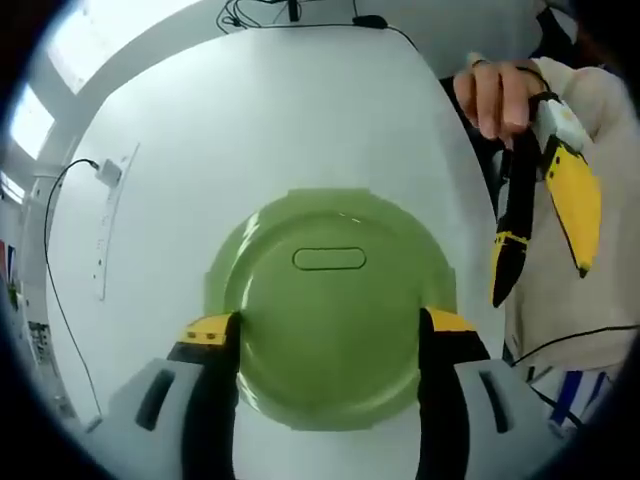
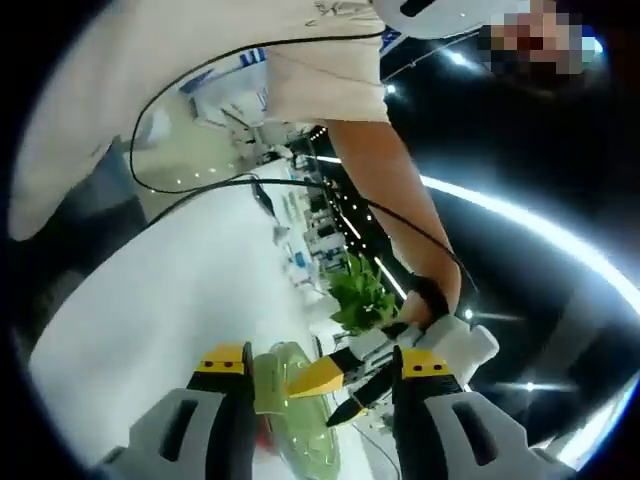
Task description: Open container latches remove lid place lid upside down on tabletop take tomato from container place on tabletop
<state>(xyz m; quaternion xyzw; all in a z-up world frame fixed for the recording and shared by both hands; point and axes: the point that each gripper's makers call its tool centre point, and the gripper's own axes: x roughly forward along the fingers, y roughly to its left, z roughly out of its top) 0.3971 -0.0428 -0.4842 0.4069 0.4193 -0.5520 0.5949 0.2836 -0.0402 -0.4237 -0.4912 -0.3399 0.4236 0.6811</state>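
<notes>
Between the two yellow-tipped black jaws of the left claw (image 1: 328, 322), in the left gripper view, sits the round pale-green plastic lid (image 1: 330, 305) with an oval raised handle at its middle. The jaws stand spread wide, one on each side of the lid's rim, just beside it or touching it; I cannot tell whether they press on it. The lid lies flat on the white table (image 1: 250, 120), with small tabs showing at its edges. Whether a container body sits under it cannot be told from this view, and nothing of its contents shows.

Off to that view's right, the right claw (image 1: 545, 270) hangs well apart from the lid, its yellow and black jaws pointing downward with a gap between the tips, held by a person's hand (image 1: 497, 95) beside a light-coloured sleeve.

From the right gripper view, the right claw's (image 2: 325, 362) own jaws rise apart with nothing between them. Beyond them the pale-green lid (image 2: 290, 385) shows edge-on, with the left claw (image 2: 345, 385) at it, gripped by the person's other hand (image 2: 430, 300), forearm stretched out from the body. A thin black cable (image 2: 200, 190) runs along the arm.
</notes>
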